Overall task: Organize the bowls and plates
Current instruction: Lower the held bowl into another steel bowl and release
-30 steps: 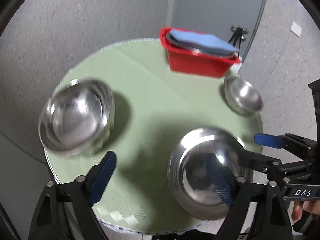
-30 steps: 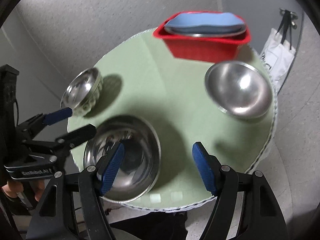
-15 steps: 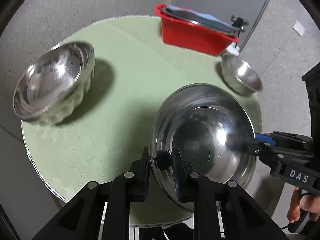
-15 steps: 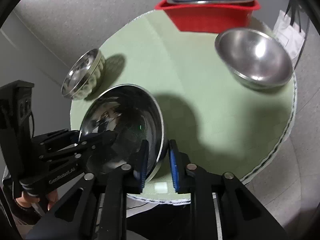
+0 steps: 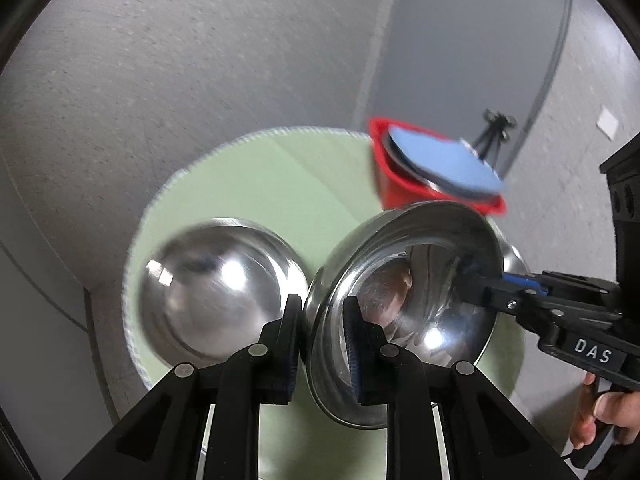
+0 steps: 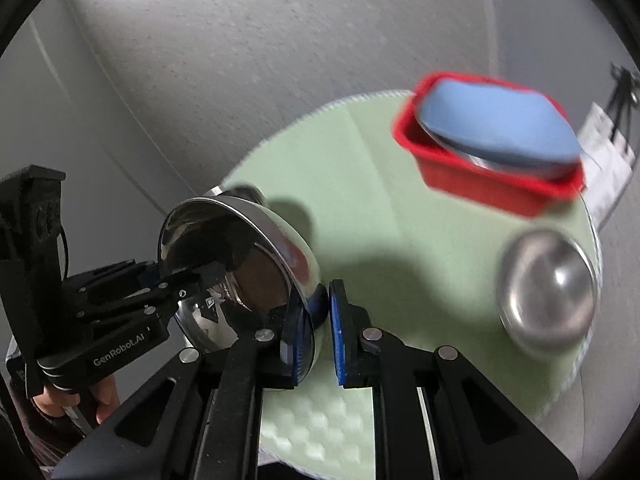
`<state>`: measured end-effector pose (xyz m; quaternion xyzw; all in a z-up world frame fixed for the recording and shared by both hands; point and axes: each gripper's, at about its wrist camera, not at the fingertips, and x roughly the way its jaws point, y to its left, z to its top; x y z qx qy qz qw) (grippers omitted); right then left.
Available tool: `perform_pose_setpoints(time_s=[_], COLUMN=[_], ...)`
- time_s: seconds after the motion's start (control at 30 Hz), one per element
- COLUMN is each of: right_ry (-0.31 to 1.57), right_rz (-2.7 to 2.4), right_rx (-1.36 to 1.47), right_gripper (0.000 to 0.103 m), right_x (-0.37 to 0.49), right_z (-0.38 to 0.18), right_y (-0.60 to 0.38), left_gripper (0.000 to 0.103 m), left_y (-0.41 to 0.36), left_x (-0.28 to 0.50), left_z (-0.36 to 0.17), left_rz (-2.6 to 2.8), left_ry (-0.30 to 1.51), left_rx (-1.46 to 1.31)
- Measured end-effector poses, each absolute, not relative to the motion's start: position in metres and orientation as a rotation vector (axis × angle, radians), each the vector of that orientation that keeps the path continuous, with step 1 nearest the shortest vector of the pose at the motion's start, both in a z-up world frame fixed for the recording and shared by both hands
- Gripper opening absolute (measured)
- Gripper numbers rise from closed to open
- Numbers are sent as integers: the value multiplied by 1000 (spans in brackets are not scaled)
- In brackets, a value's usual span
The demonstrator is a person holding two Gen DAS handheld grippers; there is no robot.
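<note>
A large steel bowl (image 5: 408, 304) is lifted off the round green table (image 5: 272, 176), tilted, held by both grippers on opposite rim edges. My left gripper (image 5: 322, 344) is shut on its near rim; my right gripper (image 5: 476, 286) grips the far rim. In the right wrist view the same bowl (image 6: 236, 264) sits between my right gripper (image 6: 318, 332), shut on its rim, and my left gripper (image 6: 188, 276). A second steel bowl (image 5: 216, 292) stands on the table to the left. A smaller steel bowl (image 6: 548, 292) stands at the right.
A red bin (image 6: 480, 176) at the table's far side holds a steel plate under a blue plate (image 6: 500, 124); it also shows in the left wrist view (image 5: 400, 188). A tripod (image 5: 496, 132) stands behind on the grey floor.
Both grippers closed on the large bowl's rim and have lifted it off the table, tilting it. The views have swung upward.
</note>
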<state>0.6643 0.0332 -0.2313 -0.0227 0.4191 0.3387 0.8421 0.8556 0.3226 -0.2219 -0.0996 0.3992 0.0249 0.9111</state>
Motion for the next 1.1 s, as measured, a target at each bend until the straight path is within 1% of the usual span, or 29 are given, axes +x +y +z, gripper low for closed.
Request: perform_pose_setpoints(time_s=[0.13,0.27,0.5,0.67,0.73,0.77,0.8,0.83,0.9,0.97,1.0,1.03,1.1], right_ry=[881,914,978,1003,1016,1020,1028,1030,1031,1037,1038,1037,1023], right_rz=[766,801,806,793,787,786,791,793,793,797,805,811,820], right_rx=[-66,-91,-136,-151,-160,-160,-155,-151,-157,-146,-133,-131,-132], right_gripper=[12,12,12,12,12,12,13,14,15,18,23,27,31], right_x=[679,692,710,719,721,722,723,724,727,727,728,728,727], right_z=[-227,-237,-261,-273,-278,-279,-282,-284,-285,-284,-284,-283,-279], right_y=[76,111,147,150,149,148,149,149,160,162,162,162,163], left_gripper=[17,17,17,17,19,21,26,28,39,46,49,50,55], left_y=[363,394,409,413,412,411,410,410,412,413,413,412,410], left_x=[854,858,880,907,913,915,915,916,916,917,916,915,914], left_z=[-216,-224,-251,-265,-270,-271,-272,-273,-273,-273,-274,-273,-273], left_rz=[117,174,213,216,215,214,216,219,215,215,215,218,227], left_ry=[811,838,912,943,953,960,960,959,956,951,949,945,946], left_rx=[-228,-249,-284,-290,-295,-300,-298,-300,-306,-323,-331,-333,-333])
